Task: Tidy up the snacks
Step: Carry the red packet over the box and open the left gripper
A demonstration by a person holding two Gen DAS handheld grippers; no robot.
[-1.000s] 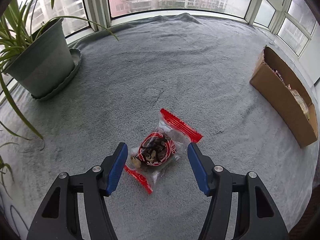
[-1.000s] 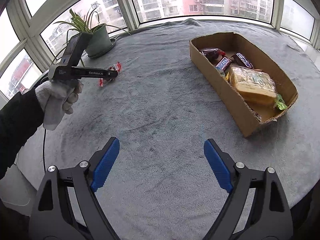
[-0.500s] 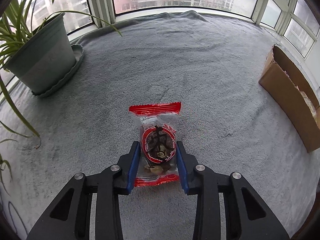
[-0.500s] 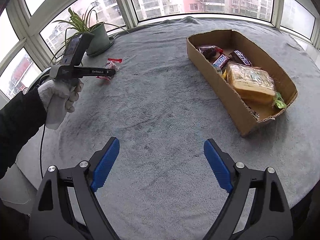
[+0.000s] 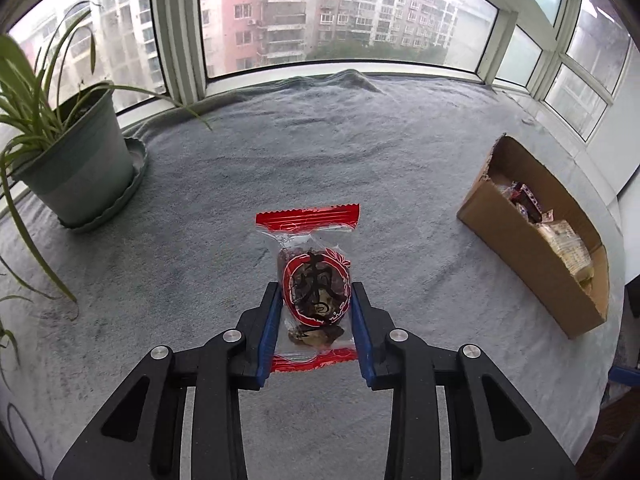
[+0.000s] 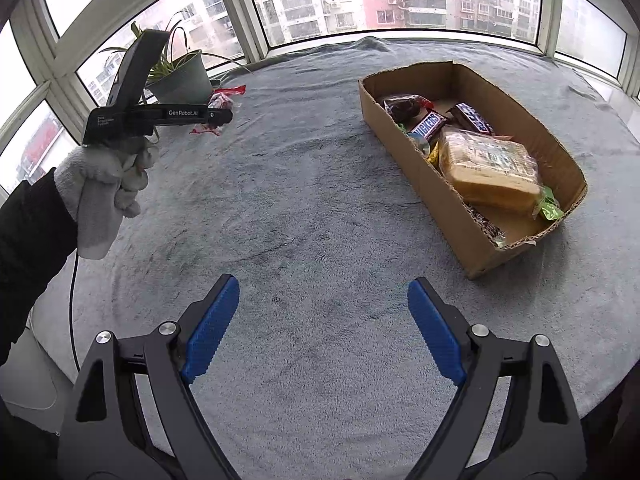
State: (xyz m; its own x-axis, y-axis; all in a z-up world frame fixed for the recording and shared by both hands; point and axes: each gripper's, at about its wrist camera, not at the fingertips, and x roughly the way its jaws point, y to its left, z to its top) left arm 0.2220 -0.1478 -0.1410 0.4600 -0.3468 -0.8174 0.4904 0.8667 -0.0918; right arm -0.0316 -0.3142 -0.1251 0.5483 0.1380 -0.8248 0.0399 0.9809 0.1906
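One red-ended clear snack packet (image 5: 316, 280), pinched in my left tool (image 5: 315, 304), probably lifted, points lengthwise ahead; the brown cardboard box (image 5: 516, 256) sits to its right, nearer my wide-open, empty right tool (image 6: 323, 322).

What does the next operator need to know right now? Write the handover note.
Left gripper: shut on the red-ended snack packet, lifted off the grey blanket near the potted plant.
Right gripper: open, holds nothing, hovers over the blanket in front of the cardboard box.
Done: the box already holds chocolate bars, a wrapped bread loaf and other packets.
Left: carry the held packet over to the box and release it inside. No other loose snack is visible on the blanket.
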